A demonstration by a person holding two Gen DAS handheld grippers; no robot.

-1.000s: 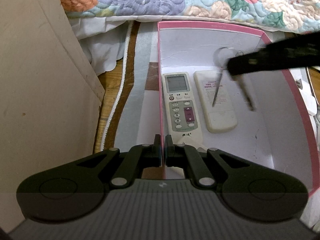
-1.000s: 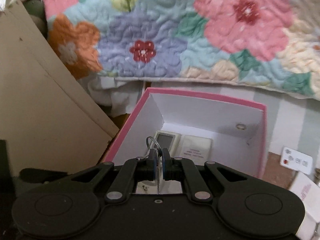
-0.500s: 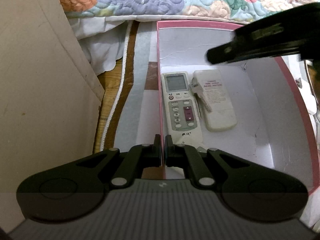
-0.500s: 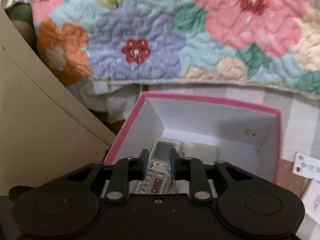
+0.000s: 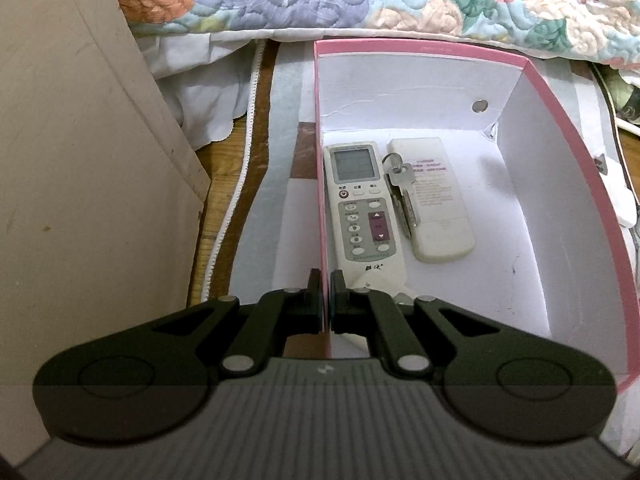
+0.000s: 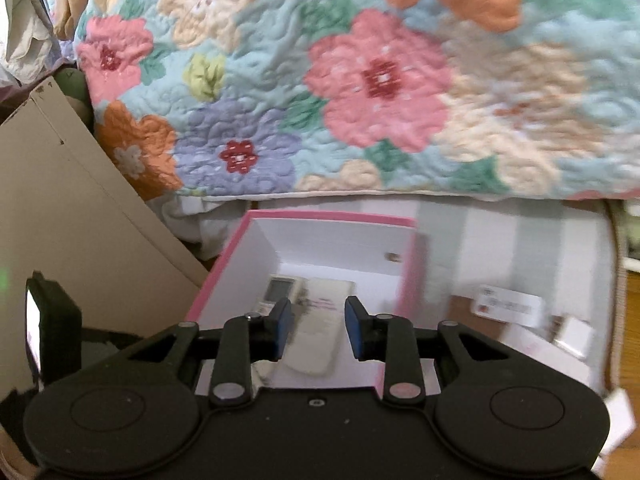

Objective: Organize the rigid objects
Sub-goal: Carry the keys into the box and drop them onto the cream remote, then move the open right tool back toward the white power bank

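Two remote controls are lying side by side on the floor of the pink box (image 5: 420,47), and I am seeing them through both wrist cameras. From the left wrist view, the remote with the screen (image 5: 362,206) is lying along the left wall, with its buttons facing up, and the plain white remote (image 5: 438,204) is lying just to its right, with a printed label on it. I am noticing a bunch of keys (image 5: 402,194) on a ring, resting in the seam between the two remotes and touching both of them.

My left gripper (image 5: 325,294) is gripping the left wall of the box near its front corner; the jaws are pressed closed on the thin cardboard, one finger outside and one inside. My right gripper (image 6: 316,326) is hanging above the front part of the box, and its jaws are standing wide apart with nothing between them. Through this gap I am seeing the white remote (image 6: 320,328) below, but this view is blurred.

Behind the box, a quilt with big flowers (image 6: 360,80) is hanging down. At the left a beige board (image 5: 80,160) is leaning. To the right of the box, a small white card (image 6: 508,306) is lying on the striped mat (image 6: 520,248)
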